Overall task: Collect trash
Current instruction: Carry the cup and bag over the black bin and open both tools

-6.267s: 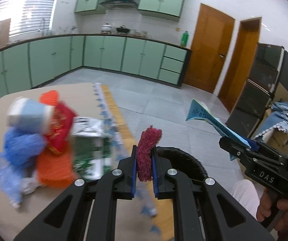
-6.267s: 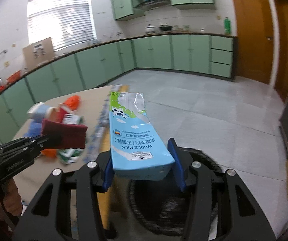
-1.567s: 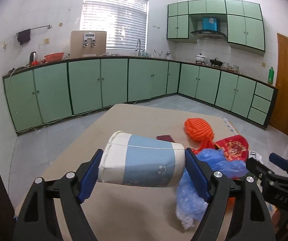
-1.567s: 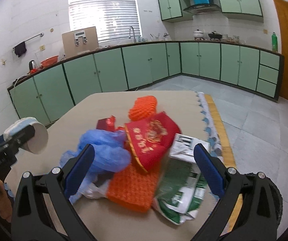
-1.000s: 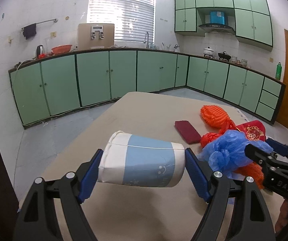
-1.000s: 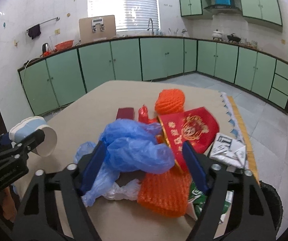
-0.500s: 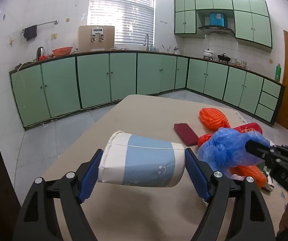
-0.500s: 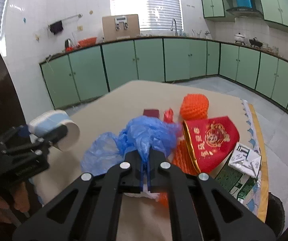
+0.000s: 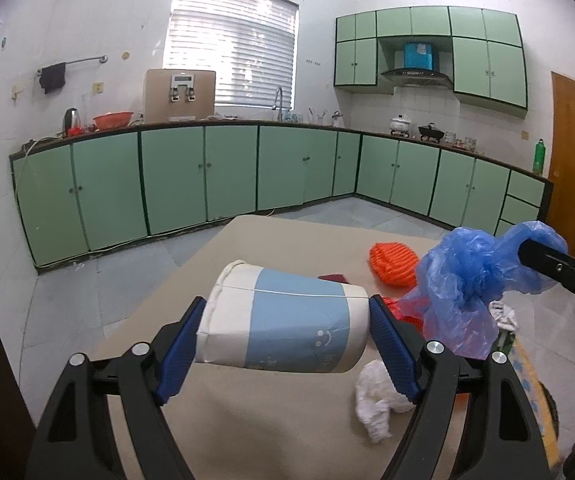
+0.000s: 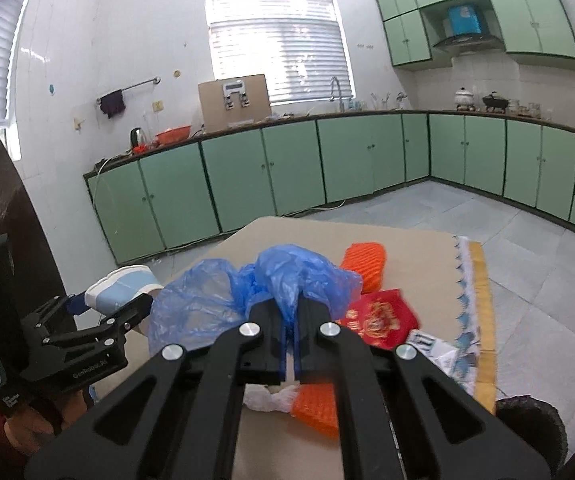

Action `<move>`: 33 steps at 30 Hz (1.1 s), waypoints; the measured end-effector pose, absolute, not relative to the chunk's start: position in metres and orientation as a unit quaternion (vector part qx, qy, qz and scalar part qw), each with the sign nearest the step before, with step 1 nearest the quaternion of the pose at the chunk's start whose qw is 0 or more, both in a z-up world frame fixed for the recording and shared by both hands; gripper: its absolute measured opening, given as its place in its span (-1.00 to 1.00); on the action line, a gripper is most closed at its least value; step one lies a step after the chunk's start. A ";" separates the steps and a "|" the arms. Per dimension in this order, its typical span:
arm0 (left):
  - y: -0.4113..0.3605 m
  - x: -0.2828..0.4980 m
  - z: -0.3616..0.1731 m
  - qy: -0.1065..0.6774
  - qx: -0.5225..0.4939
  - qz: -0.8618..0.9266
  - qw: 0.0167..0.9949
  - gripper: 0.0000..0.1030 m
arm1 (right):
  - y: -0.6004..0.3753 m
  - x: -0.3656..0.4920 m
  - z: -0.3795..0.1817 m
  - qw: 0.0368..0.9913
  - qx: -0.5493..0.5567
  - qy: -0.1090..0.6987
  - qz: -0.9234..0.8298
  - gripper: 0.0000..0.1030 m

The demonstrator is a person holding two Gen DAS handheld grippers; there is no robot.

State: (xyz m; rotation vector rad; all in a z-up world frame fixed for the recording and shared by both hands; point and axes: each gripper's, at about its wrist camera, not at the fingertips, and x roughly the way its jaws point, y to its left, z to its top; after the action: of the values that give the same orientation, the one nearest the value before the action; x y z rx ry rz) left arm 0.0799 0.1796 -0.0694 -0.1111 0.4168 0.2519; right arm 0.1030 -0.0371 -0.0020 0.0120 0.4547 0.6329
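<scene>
While the left tool (image 9: pixel 287 334) gripped a blue-and-white paper cup (image 9: pixel 283 330), a crumpled blue plastic bag (image 10: pixel 271 280) was pinched in the closed right tool (image 10: pixel 290 354) above orange mesh netting (image 10: pixel 365 266) on the beige worktop (image 9: pixel 271 432).

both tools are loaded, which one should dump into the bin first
Probably the right. The right tool is shut on the blue bag, and the dark bin sits at its lower right, past the table edge. The left tool, gripping the cup, is on the far side of the table.
</scene>
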 end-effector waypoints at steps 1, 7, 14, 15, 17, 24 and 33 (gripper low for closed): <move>0.178 0.080 -0.068 0.205 -0.055 0.122 0.970 0.54 | -0.041 0.102 -0.001 0.927 0.005 0.220 0.304 -0.97; 0.152 0.086 -0.060 0.202 -0.052 0.083 0.974 0.54 | -0.077 0.096 0.006 0.939 0.013 0.212 0.269 -0.97; 0.109 0.097 -0.052 0.200 -0.043 0.020 0.979 0.54 | -0.126 0.087 0.012 0.953 0.019 0.199 0.227 -0.97; 0.101 0.099 -0.051 0.199 -0.041 0.012 0.979 0.54 | -0.134 0.085 0.012 0.956 0.016 0.197 0.217 -0.97; 0.086 0.103 -0.049 0.199 -0.041 -0.010 0.979 0.54 | -0.147 0.082 0.011 0.960 0.013 0.196 0.200 -0.97; 0.025 0.116 -0.047 0.198 -0.035 -0.094 0.975 0.54 | -0.208 0.074 -0.004 0.969 0.023 0.207 0.130 -0.97; -0.057 0.135 -0.062 0.216 -0.027 -0.187 0.958 0.54 | -0.284 0.067 -0.035 0.971 0.037 0.233 0.042 -0.98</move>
State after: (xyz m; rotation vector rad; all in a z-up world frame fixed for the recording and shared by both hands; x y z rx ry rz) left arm 0.1352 -0.0566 -0.0616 -0.0554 0.4381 -0.3800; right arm 0.0675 -0.2843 -0.0349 0.0739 0.4697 0.0858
